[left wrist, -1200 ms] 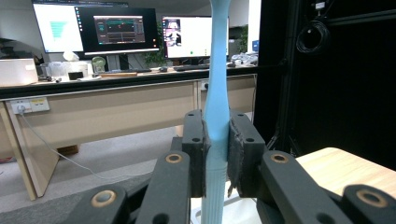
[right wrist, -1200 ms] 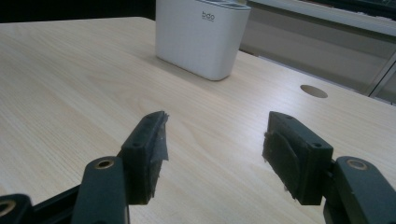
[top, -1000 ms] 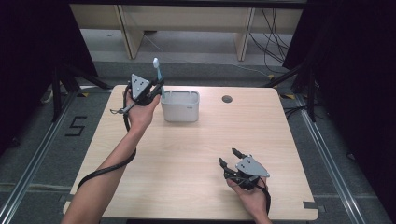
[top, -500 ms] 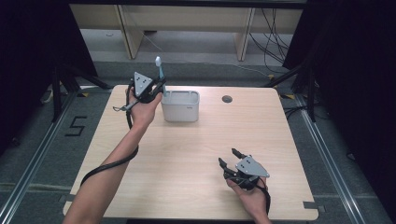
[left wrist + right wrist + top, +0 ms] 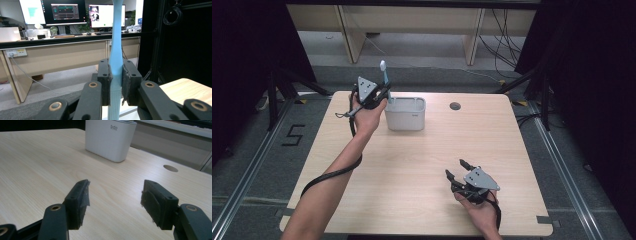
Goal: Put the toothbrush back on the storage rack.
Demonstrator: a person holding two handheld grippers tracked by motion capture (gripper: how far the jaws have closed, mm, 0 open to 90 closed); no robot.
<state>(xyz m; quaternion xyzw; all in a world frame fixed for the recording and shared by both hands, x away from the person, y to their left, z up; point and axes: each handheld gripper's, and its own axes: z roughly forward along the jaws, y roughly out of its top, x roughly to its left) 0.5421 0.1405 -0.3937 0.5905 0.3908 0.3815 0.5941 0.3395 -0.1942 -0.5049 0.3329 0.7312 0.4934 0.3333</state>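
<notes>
My left gripper [image 5: 383, 93] is shut on a light blue toothbrush [image 5: 384, 74], which stands upright with its head on top. It hovers at the far left of the table, just left of a white rectangular holder [image 5: 405, 114]. In the left gripper view the pads clamp the toothbrush [image 5: 116, 50] at its handle, just above the ribbed lower part. Near the front right of the table rests my right gripper [image 5: 455, 168], open, with nothing between its jaws. The right gripper view looks between its jaws [image 5: 115, 197] toward the holder [image 5: 110, 138] across bare wood.
A round cable hole [image 5: 455, 106] sits in the tabletop to the right of the holder. The light wooden table [image 5: 412, 165] has dark curtains on both sides. Desks with monitors [image 5: 65, 11] stand beyond the far edge.
The left gripper, with the toothbrush in it, has shifted slightly to the right, toward the holder. The right gripper has stayed where it was.
</notes>
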